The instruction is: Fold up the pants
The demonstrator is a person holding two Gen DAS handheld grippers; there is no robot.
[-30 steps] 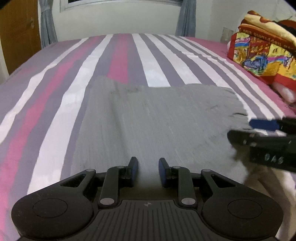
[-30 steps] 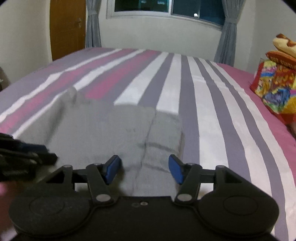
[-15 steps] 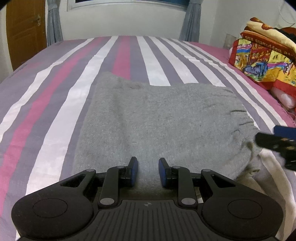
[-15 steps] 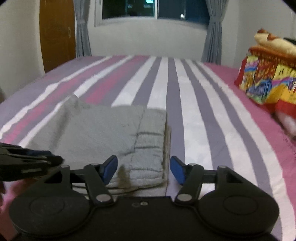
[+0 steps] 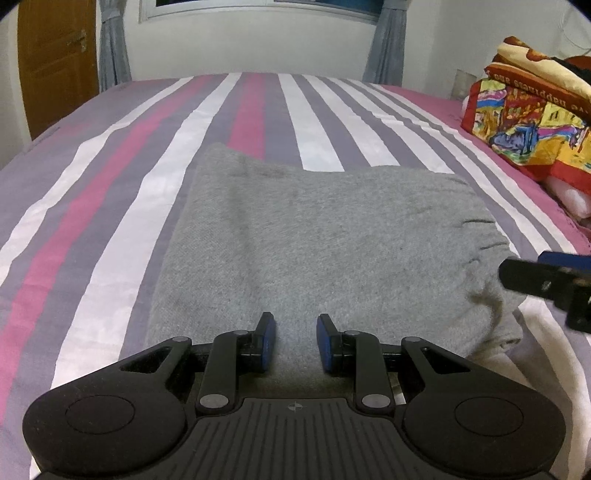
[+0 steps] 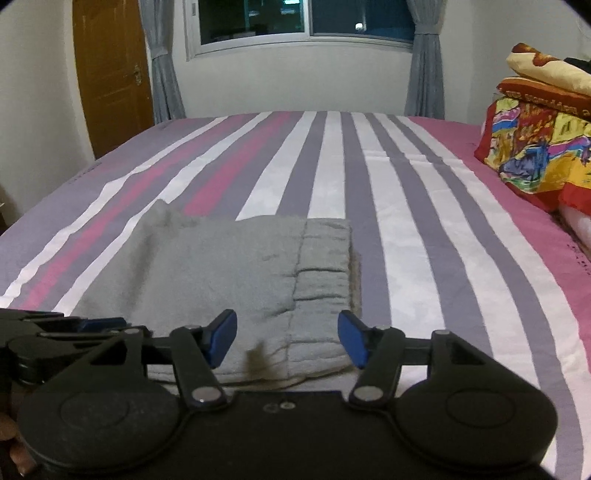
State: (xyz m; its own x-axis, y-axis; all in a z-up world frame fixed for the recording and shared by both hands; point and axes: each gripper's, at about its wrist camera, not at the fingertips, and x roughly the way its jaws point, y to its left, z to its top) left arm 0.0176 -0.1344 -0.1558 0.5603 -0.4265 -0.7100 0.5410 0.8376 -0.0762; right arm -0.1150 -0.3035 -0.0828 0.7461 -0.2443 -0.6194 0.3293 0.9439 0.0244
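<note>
You hold two grippers low in the frame. Your left gripper (image 5: 292,341) sits bottom centre of its view, its two blue-padded fingers (image 5: 266,339) a narrow gap apart and grasping nothing, the cloth showing between them. Your right gripper (image 6: 287,338) sits bottom centre of its own view, its two fingers spread wider and released, above the near edge of the cloth. One pair of grey pants (image 5: 325,251), folded into a thick rectangle, lies mid-frame on the one striped bed (image 5: 110,206), its gathered band at the right side. At the far right edge sits one stack of bright printed bedding (image 6: 535,155). At the far wall you see one window (image 6: 303,18), two grey curtains (image 6: 162,74), and one wooden door (image 6: 110,74) upper left.
</note>
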